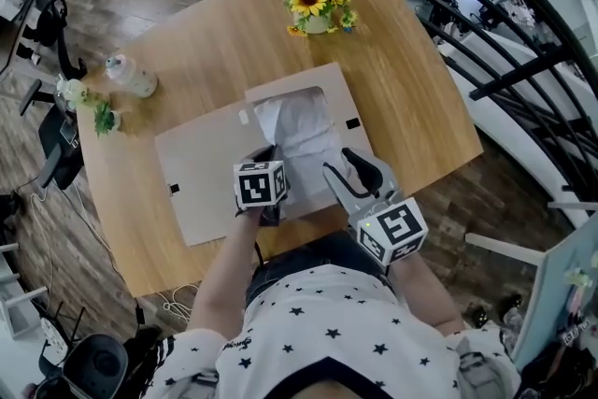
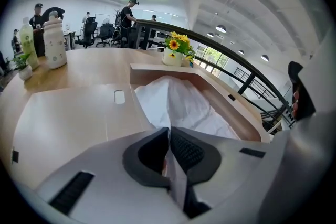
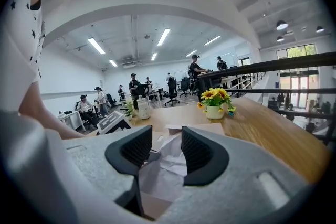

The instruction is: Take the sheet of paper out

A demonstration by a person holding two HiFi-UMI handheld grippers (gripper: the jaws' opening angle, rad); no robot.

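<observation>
**Ana:** At the left end of the desk (image 1: pixel 201 42), is anything part of the job?

**Ben:** No. The bottle (image 1: pixel 131 77) stands well apart from the work. The cardboard mailer (image 1: pixel 201 178) lies flat near the front edge, and its right half is opened up.

**Ana:** And the left hand-held gripper (image 2: pixel 169 140)?

**Ben:** Its jaws are pressed together on the near edge of the sheet of paper (image 2: pixel 181 105). A thin white fold runs down between the pads. I'd say the grasp is made.

**Ana:** So is the sheet out?

**Ben:** Not yet, by my reading. It is crumpled, and most of it lies inside the raised cardboard walls of the mailer. Its far end reaches up to the back wall, and only the near edge is lifted into the jaws.

**Ana:** What about the right hand-held gripper (image 3: pixel 167 150)?

**Ben:** Its jaws stand apart with nothing pinched. It hangs just above the paper's near right part, and the sheet shows through the gap below it.

**Ana:** What's left, then?

**Ben:** Probably the whole pull. The sheet has to be drawn clear of the cardboard, perhaps with the right one steadying the mailer or taking a second hold.
</observation>
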